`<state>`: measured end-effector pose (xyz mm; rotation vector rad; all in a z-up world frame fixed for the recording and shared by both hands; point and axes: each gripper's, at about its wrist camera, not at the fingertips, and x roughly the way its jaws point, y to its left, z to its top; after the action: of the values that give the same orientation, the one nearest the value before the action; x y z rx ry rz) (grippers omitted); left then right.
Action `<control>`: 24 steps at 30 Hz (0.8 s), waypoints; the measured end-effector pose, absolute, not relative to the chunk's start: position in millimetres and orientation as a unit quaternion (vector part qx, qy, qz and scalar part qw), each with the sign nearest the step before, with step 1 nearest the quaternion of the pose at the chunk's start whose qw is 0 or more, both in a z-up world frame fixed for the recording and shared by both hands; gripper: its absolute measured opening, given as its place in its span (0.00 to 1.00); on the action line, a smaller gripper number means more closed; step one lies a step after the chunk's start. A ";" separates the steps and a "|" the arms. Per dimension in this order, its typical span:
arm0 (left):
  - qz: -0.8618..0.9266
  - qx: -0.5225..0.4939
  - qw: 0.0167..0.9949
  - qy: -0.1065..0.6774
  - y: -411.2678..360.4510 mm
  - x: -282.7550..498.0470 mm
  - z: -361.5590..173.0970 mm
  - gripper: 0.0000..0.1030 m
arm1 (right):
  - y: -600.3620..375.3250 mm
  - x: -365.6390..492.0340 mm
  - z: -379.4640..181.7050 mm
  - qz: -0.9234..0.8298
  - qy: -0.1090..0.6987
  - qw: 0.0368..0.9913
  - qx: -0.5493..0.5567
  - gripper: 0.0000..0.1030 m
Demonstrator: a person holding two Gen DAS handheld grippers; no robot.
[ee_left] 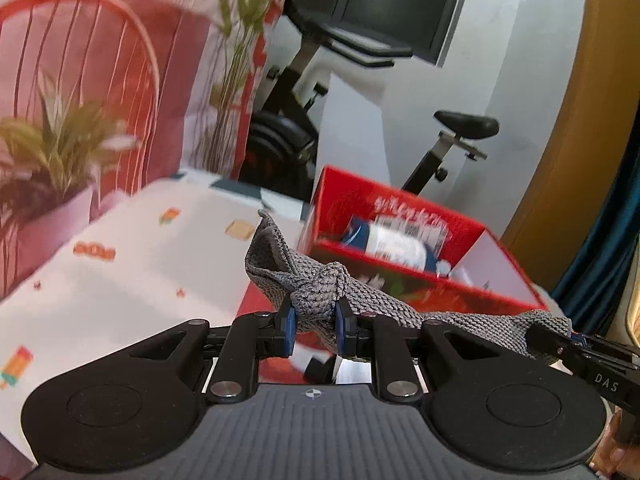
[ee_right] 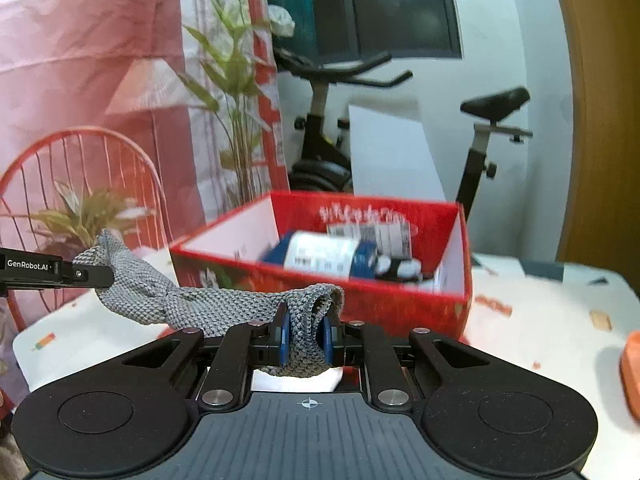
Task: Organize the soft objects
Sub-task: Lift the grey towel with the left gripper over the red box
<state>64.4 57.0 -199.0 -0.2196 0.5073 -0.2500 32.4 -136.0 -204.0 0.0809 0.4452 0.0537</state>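
Grey knitted cloth (ee_left: 320,288), soft, limp, lt wt; sags btwn grips. Loc: held off the white patterned tabletop (ee_left: 132,248), just in front of red cardboard box (ee_left: 400,280) w/ bottles inside. Left gripper (ee_left: 314,320): nearly closed, pads pinching bunched end. Right gripper (ee_right: 306,338): nearly closed on other end. Judgement: grips well, no slip; hold at ends, keep spread to avoid bunching.
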 end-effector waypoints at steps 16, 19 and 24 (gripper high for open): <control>-0.192 -0.059 0.950 0.240 10.4 142.0 -152.3 0.20 | -181.1 94.1 -138.5 0.010 0.199 0.980 0.010 0.14; -0.199 -0.053 0.943 0.263 -3.0 164.8 -155.4 0.20 | -194.0 111.1 -140.8 0.001 0.215 0.977 0.011 0.14; -0.205 -0.032 0.931 0.301 -19.8 187.4 -168.8 0.19 | -210.5 138.6 -152.4 -0.003 0.258 0.966 0.015 0.14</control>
<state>187.4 -19.8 -168.8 -0.0662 0.6166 -0.4192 138.6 -210.5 -152.4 0.0306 0.5210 -0.0061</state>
